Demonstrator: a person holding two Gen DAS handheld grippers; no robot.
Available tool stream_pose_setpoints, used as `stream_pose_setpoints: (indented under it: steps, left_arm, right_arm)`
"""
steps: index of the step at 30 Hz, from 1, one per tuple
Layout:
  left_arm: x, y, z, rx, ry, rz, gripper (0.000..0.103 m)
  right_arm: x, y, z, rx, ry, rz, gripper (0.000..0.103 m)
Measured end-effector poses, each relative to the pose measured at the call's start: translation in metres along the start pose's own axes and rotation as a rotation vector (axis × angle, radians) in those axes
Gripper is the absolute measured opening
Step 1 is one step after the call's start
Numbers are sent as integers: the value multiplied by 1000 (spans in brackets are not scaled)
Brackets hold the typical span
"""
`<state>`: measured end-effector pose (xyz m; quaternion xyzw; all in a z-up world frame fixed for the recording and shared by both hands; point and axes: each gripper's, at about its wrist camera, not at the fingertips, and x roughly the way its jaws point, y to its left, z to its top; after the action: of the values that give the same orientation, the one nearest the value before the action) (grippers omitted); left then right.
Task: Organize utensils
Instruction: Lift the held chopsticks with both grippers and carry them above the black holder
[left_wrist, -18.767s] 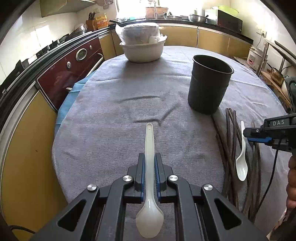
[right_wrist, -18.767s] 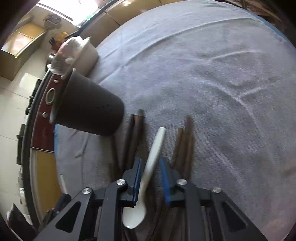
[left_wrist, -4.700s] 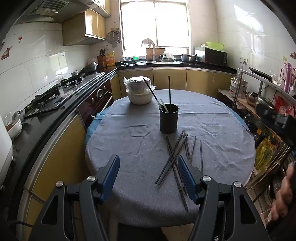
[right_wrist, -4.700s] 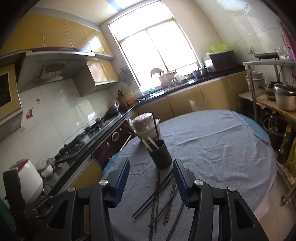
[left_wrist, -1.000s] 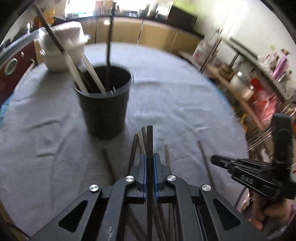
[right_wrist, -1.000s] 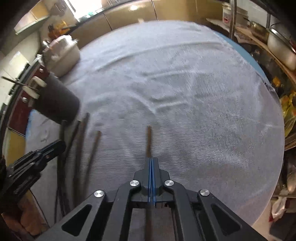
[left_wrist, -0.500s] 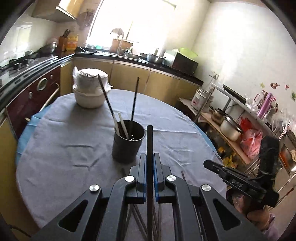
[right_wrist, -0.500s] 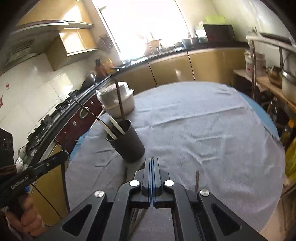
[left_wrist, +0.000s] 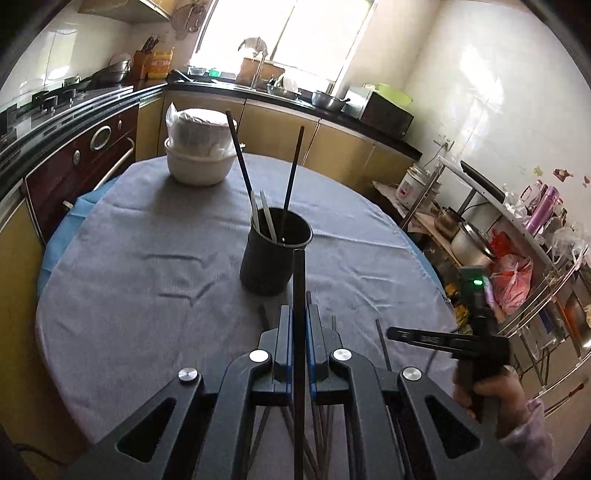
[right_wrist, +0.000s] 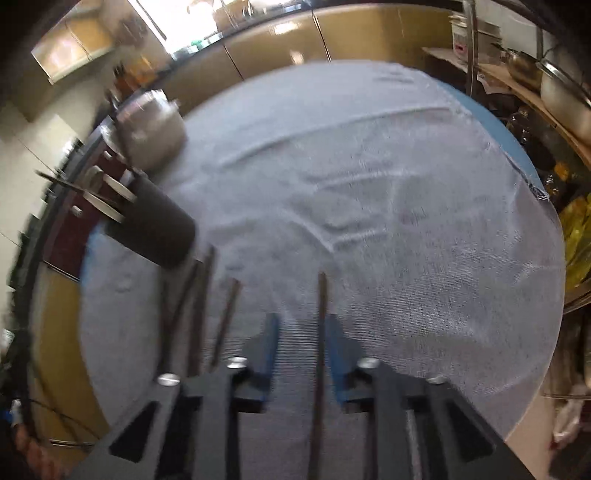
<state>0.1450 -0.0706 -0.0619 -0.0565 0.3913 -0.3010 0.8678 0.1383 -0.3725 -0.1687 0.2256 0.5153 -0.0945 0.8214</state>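
The round table (left_wrist: 147, 266), covered in grey cloth, carries a black utensil cup (left_wrist: 275, 254) near its centre. The left gripper (left_wrist: 299, 332) is clamped on one dark chopstick (left_wrist: 298, 280), raised short of the cup. The right gripper (right_wrist: 301, 343) has just been opening; a second chopstick (right_wrist: 322, 306) lies on the cloth between its parted jaws, near the right-hand pad.

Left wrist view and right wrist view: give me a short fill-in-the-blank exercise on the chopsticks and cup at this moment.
1. The left tongs are shut on one dark ____.
2. The black cup holds two chopsticks and two white ____.
3. The right tongs have just been opening; the chopstick between them lies on the grey ____.

Missing words: chopstick; spoons; cloth
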Motion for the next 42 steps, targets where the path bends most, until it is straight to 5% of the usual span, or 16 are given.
stream_pose_setpoints:
  steps: [5,10,11,18,24,33,42]
  left_arm:
    - [-1,0,-6,1,20,4,6]
    - [-4,-3,-10,8,25,4,6]
    - [-5,-4,-10,8,25,5,6]
    - [-14,-5,-8,19,9,12,6]
    - [-21,0,6,-2,-36,24,6]
    - [-21,5,57,-18,-196,24,7]
    - [-10,-6,135,14,-377,43,7]
  right_arm:
    - [32,-3,-1,-8,73,-109,30]
    - [38,15,-2,-104,69,-222,14]
    - [39,17,-3,-118,70,-220,7]
    - [26,13,-4,-73,52,-84,6]
    - [-36,29,4,-90,-126,61,6]
    - [-117,70,22,-121,-510,281,6]
    - [-142,100,62,-87,-738,328,6]
